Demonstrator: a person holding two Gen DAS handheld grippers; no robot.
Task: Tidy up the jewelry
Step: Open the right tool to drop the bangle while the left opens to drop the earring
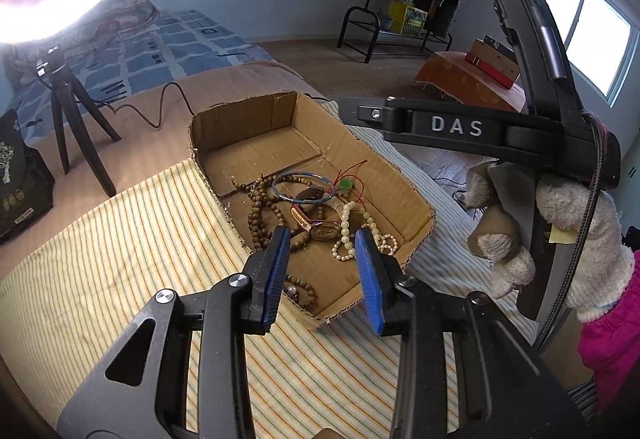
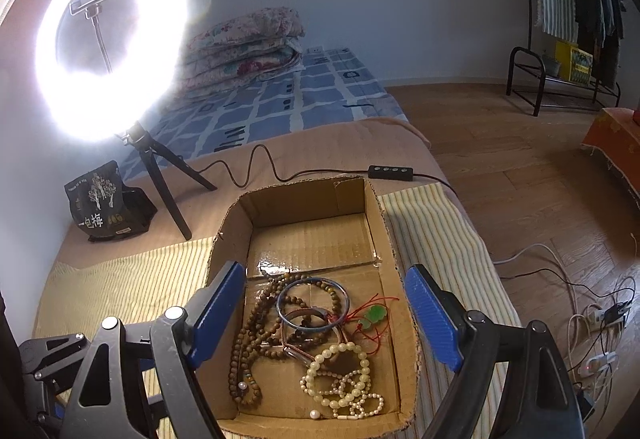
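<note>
A shallow cardboard box [image 1: 400, 179] [image 2: 384, 223] sits on a striped cloth and holds a tangle of jewelry: brown wooden bead strands [image 1: 260, 215] [image 2: 248, 351], a blue bangle [image 1: 280, 189] [image 2: 312, 283], a watch [image 1: 324, 231], white pearl bracelets [image 1: 346, 235] [image 2: 344, 379] and a green pendant on red cord [image 1: 346, 184] [image 2: 374, 315]. My left gripper [image 1: 324, 239] is open and empty, just above the box's near end. My right gripper [image 2: 324, 283] is wide open and empty, above the box. Its body also shows in the left wrist view [image 1: 460, 127], held by a gloved hand.
The striped cloth [image 1: 120, 239] covers a low bed. A lit ring light on a tripod [image 2: 112, 39] stands at the back left, beside a black bag [image 2: 104, 203]. Its cable and switch [image 2: 390, 172] run behind the box. Cables lie on the floor to the right [image 2: 592, 311].
</note>
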